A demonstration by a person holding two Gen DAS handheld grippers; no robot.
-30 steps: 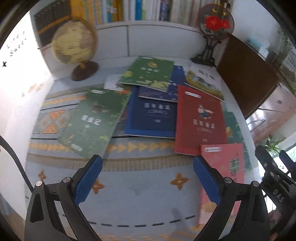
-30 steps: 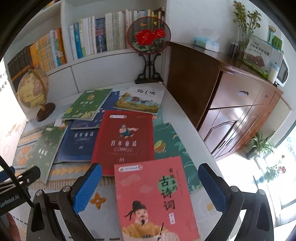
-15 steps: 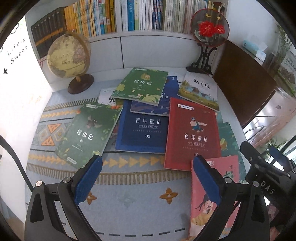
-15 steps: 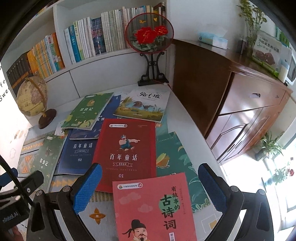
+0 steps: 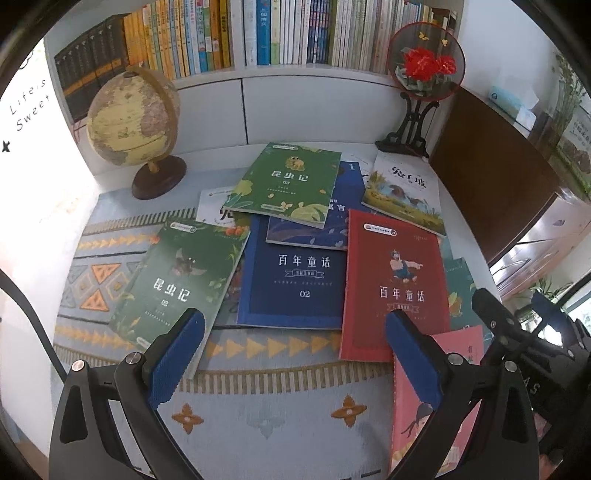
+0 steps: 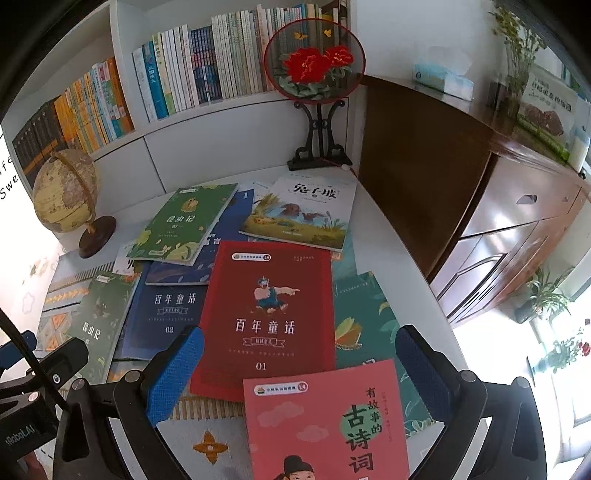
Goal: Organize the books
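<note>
Globe point(image 5: 133, 118) back left, fan ornament point(image 6: 314, 62) back right, shelf of books point(image 5: 277, 33) behind, wooden cabinet point(image 6: 480, 206) at right. My left hand-held gripper point(image 5: 291, 354) and right hand-held gripper point(image 6: 299, 373) both spread wide, empty, above the counter point(image 6: 384, 236). Loose books overlap on a patterned mat point(image 5: 266, 413): red book point(image 6: 266, 314) ahead, pink book point(image 6: 328, 421) nearest between right fingers, blue book point(image 5: 295, 284) and green book point(image 5: 177, 280) left.

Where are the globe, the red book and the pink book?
globe point(image 5: 133, 118), left wrist view, on its sphere.
red book point(image 6: 269, 314), right wrist view, middle of its cover.
pink book point(image 6: 325, 424), right wrist view, on its cover.
</note>
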